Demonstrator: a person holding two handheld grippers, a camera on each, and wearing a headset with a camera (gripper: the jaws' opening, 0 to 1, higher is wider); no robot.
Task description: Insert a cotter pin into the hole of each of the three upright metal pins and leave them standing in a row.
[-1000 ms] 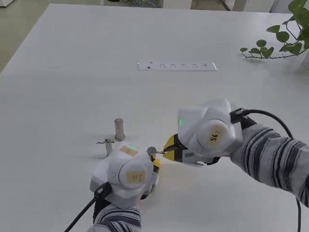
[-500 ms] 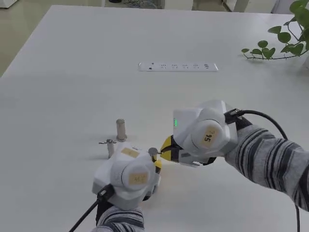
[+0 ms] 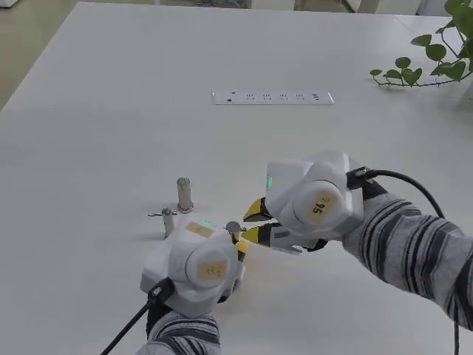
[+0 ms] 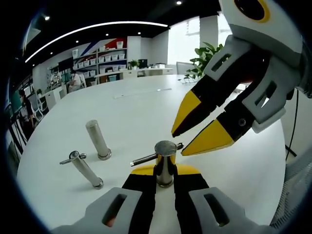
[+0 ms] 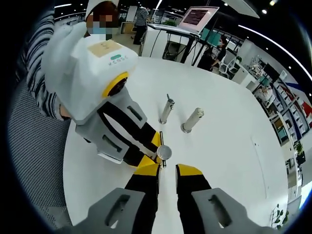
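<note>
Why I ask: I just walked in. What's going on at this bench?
A person works two grippers. The left tongs clamp an upright metal pin, with a cotter pin through its hole. The right tongs stand open beside that cotter pin. Nearby, a second pin has its own, and a third pin is bare.

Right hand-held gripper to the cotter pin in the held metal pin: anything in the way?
Nothing visible. The right hand-held gripper is open, its yellow tips right at the end of the cotter pin, which sits through the metal pin clamped by the left hand-held gripper.
</note>
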